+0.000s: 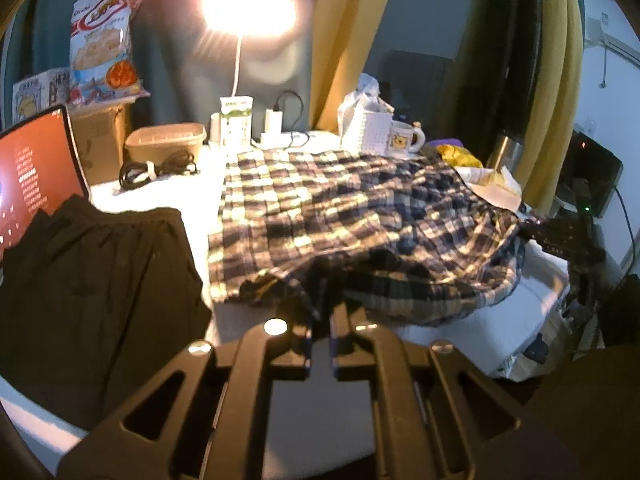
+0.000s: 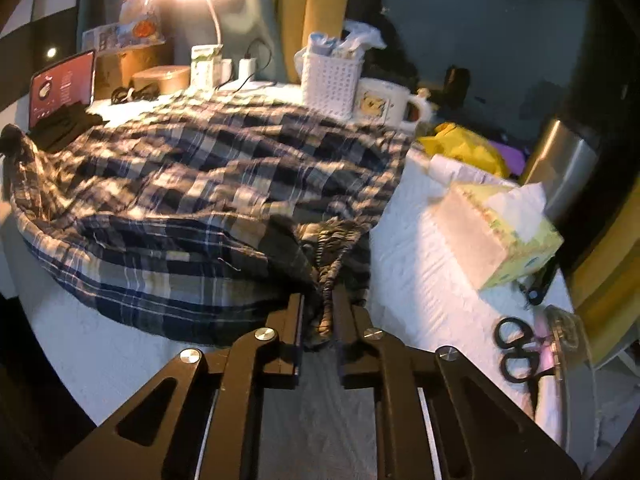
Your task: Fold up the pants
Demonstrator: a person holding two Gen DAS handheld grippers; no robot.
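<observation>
The plaid pants (image 1: pixel 340 208) lie spread across the white table, partly doubled over on themselves; they also show in the right wrist view (image 2: pixel 192 184). My left gripper (image 1: pixel 320 320) is shut on the near edge of the pants, held a little above the table. My right gripper (image 2: pixel 320 304) is shut on the gathered waistband at the other near corner. The right gripper also shows at the far right of the left wrist view (image 1: pixel 560 236), shut on the fabric.
A black garment (image 1: pixel 92 280) lies at left before a lit tablet (image 1: pixel 36 176). At the back stand a lamp (image 1: pixel 248 12), a white basket (image 2: pixel 332 80) and a mug (image 2: pixel 384 100). A tissue box (image 2: pixel 500 236) and scissors (image 2: pixel 516 352) lie at right.
</observation>
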